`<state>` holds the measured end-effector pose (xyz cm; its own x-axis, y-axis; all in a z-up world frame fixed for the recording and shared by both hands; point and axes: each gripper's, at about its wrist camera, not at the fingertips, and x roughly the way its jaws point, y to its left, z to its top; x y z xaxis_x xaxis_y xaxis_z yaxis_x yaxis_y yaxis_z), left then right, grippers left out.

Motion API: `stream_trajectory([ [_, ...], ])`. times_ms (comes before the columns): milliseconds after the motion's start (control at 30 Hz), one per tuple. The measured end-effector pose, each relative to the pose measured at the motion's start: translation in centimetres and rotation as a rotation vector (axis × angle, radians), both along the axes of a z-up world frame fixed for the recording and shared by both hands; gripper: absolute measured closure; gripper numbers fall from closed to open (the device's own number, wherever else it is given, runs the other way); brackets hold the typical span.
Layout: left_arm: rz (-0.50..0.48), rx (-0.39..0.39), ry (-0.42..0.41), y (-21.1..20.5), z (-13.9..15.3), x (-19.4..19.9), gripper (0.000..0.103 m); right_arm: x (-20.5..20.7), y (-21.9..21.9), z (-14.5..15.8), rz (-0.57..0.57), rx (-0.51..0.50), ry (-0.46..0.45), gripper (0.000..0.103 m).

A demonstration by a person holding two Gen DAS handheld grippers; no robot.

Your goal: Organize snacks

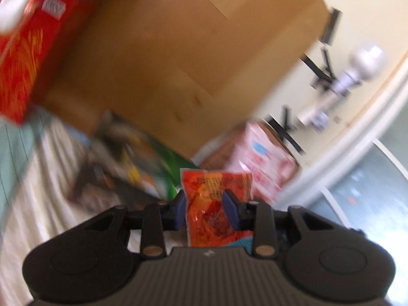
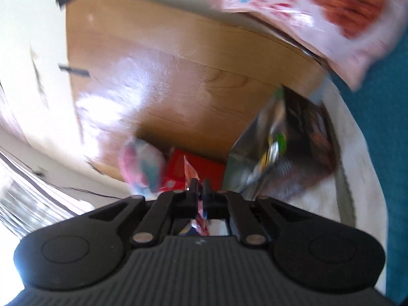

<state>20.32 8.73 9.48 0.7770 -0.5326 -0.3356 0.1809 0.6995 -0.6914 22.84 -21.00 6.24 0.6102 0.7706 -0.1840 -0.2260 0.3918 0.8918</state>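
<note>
My left gripper [image 1: 205, 204] is shut on an orange-red snack packet [image 1: 216, 204], held upright between its blue pads in the air. My right gripper [image 2: 200, 187] is shut on a thin red-and-white snack wrapper [image 2: 191, 176] pinched edge-on between its black fingers. Both views are motion-blurred. A large cardboard box [image 1: 178, 51] fills the background in the left wrist view. It also shows in the right wrist view [image 2: 191, 76].
Left wrist view: a red box [image 1: 28, 51] at the upper left, a dark-and-green bag [image 1: 132, 163], a pink package [image 1: 262, 163], a white cloth [image 1: 38, 191]. Right wrist view: a pink bag [image 2: 318, 12] at the top right, a silver-and-dark bag [image 2: 280, 148], a red pack [image 2: 201, 170].
</note>
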Motion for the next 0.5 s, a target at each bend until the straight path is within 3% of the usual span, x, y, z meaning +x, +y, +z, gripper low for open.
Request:
stream_trajectory([
  [100,0.048,0.029,-0.001,1.0,0.2,3.0,0.073,2.4,2.4,0.1,-0.013,-0.144,-0.042,0.093],
  [267,0.077,0.131,0.019,0.5,-0.4,6.4,0.072,3.6,6.2,0.1,-0.075,-0.51,-0.177,0.085],
  [367,0.112,0.194,-0.013,1.0,-0.4,5.9,0.066,2.3,5.0,0.0,-0.137,-0.55,-0.26,0.067],
  [500,0.224,0.273,0.021,2.8,-1.6,5.0,0.064,0.6,2.7,-0.8,-0.233,-0.59,-0.275,0.064],
])
